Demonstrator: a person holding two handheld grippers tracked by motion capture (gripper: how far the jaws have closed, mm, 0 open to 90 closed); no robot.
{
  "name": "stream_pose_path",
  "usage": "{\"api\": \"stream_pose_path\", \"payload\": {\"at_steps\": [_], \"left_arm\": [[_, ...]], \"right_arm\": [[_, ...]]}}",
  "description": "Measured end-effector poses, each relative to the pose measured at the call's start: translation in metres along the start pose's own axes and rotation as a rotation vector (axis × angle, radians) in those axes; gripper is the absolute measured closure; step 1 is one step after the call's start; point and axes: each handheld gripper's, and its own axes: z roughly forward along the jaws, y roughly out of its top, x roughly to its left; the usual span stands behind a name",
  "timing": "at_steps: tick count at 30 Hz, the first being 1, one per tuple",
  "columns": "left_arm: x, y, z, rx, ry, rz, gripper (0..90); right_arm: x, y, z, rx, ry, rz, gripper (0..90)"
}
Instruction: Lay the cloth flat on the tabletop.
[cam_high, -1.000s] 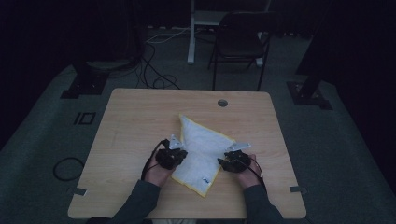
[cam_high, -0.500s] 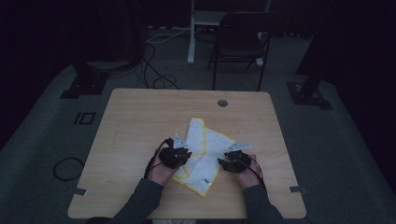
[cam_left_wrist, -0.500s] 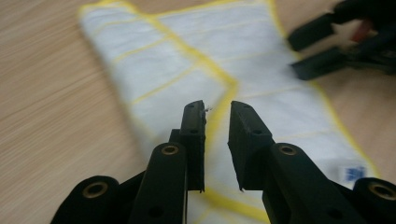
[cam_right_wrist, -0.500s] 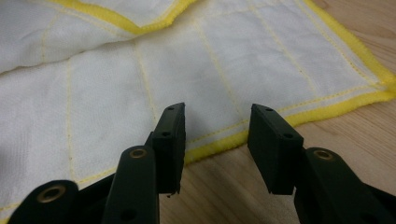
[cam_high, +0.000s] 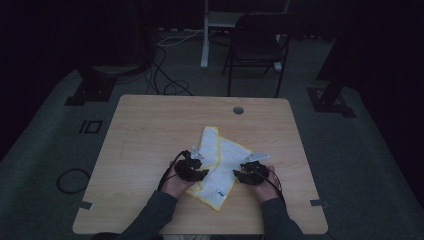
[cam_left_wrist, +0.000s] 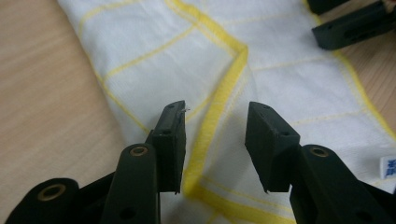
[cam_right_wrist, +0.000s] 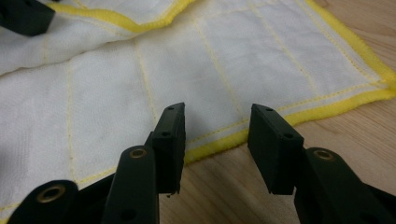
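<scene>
The person is folding a white cloth (cam_high: 220, 165) with yellow edges, which is lying on the counter (cam_high: 150, 130) between both hands. The left tool (cam_left_wrist: 215, 140) has just been opening its jaws and is now standing wide open above the folded yellow hem, holding nothing. The right tool (cam_right_wrist: 215, 140) is also wide open and empty, hanging over the near yellow edge of the cloth. To do the next fold well, I think each tool should be taking one layer only at the edge, closing fully, and both should be moving together so the edges are meeting evenly.
</scene>
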Motion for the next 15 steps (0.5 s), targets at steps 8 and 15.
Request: {"api": "stream_pose_path", "payload": {"at_steps": [8, 15], "left_arm": [[-0.002, -0.003, -0.017, -0.014, 0.008, 0.022, 86.5], [0.022, -0.017, -0.040, -0.047, 0.068, -0.039, 86.7]], "right_arm": [[0.000, 0.000, 0.000, 0.001, -0.001, 0.000, 56.0], [0.001, 0.000, -0.001, 0.004, -0.001, -0.003, 55.7]]}}
